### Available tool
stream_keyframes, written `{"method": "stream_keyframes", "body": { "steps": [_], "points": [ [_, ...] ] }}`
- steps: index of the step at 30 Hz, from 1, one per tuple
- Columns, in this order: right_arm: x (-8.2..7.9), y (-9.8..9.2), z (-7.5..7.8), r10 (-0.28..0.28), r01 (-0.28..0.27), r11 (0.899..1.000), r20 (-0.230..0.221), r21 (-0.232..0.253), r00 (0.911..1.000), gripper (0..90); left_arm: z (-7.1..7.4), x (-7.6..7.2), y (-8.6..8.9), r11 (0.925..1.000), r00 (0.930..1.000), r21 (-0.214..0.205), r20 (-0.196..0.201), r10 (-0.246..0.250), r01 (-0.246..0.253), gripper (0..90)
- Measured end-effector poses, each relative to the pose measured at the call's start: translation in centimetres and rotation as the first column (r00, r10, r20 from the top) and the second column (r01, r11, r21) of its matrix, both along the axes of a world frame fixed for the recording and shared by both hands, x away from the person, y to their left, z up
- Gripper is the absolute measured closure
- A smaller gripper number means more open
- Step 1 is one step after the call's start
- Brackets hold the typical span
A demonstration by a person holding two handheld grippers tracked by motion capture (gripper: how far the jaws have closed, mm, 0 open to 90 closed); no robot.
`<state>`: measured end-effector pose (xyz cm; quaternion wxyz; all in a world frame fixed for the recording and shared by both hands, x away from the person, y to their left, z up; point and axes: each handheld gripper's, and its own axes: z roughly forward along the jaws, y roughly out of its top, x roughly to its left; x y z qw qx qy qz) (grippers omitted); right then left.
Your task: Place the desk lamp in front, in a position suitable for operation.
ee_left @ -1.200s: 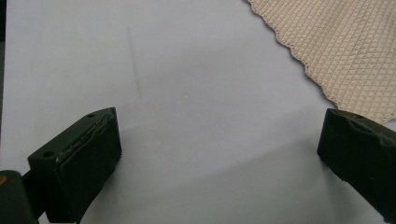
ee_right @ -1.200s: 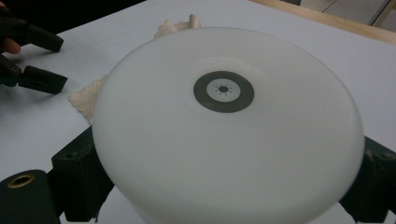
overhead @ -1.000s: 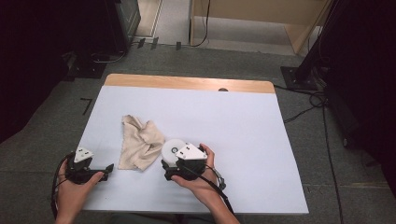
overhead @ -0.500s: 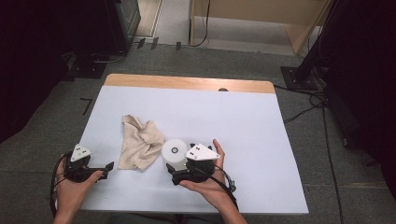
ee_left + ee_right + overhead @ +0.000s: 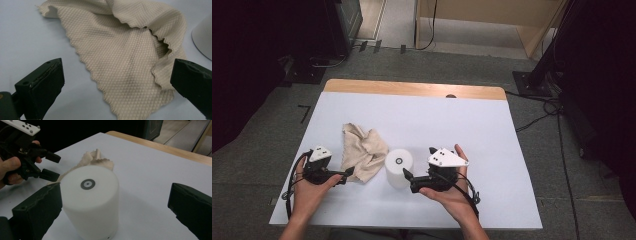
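The white cylinder [image 5: 398,167] stood upright on the counter [image 5: 492,130], with the beige cloth [image 5: 362,152] just beside it. The right gripper [image 5: 408,179] had just been opening its jaws, wide, holding nothing; the left gripper [image 5: 347,173], open and empty, faced the cloth, probably next to pinch its near edge.

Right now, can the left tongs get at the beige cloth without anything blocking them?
Probably yes. The left tongs stand open and point at the beige cloth, which lies crumpled on the table just ahead of them. Nothing sits between them; the white cylinder stands off to the cloth's far side.
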<state>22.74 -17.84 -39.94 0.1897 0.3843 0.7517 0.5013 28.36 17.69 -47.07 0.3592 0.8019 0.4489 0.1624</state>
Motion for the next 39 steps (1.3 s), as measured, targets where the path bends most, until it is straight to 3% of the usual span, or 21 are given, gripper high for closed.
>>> {"method": "stream_keyframes", "body": {
  "steps": [10,17,19,22,25,29,32,36,39],
  "points": [
    [1.0,-2.3,0.2,-0.077,0.078,0.997,-0.016,0.001,0.9969,0.0,-0.5,2.1,-2.6,0.9982,0.9980,0.006,-0.019,-0.060,0.060,0.0],
    [1.8,-3.9,-0.3,-0.142,0.142,0.990,-0.025,-0.002,0.9895,0.0,-1.2,2.6,-3.7,0.9977,0.9980,0.043,-0.037,-0.050,0.052,0.2],
    [1.9,-4.2,-0.5,-0.153,0.153,0.988,-0.035,-0.003,0.9876,0.0,-1.3,2.5,-4.1,0.9974,0.9985,0.055,-0.030,-0.046,0.047,8.6],
    [2.1,-4.5,-0.7,-0.169,0.169,0.986,-0.046,-0.006,0.9846,0.0,-1.8,2.5,-4.6,0.9953,0.9979,0.088,-0.055,-0.036,0.041,16.7],
    [2.3,-4.7,-1.0,-0.179,0.179,0.984,-0.057,-0.009,0.9821,0.0,-1.7,2.3,-4.6,0.9936,0.9983,0.102,-0.034,-0.046,0.050,25.4],
    [2.5,-4.9,-1.4,-0.191,0.191,0.982,-0.071,-0.016,0.9789,0.0,-1.7,2.1,-4.4,0.9950,0.9967,0.060,-0.014,-0.080,0.080,62.2],
    [2.7,-4.8,-1.7,-0.191,0.190,0.982,-0.083,-0.019,0.9781,0.0,-1.7,2.1,-4.7,0.9918,0.9946,0.078,0.012,-0.103,0.101,86.8],
    [2.9,-4.9,-1.9,-0.196,0.195,0.981,-0.089,-0.019,0.9765,0.0,-1.5,2.7,-5.2,0.9900,0.9924,0.081,0.034,-0.118,0.115,89.8],
    [3.1,-5.1,-2.0,-0.204,0.203,0.979,-0.091,-0.018,0.9748,0.0,-0.4,3.5,-6.0,0.9912,0.9896,0.036,0.063,-0.130,0.128,90.0]
  ]
}}
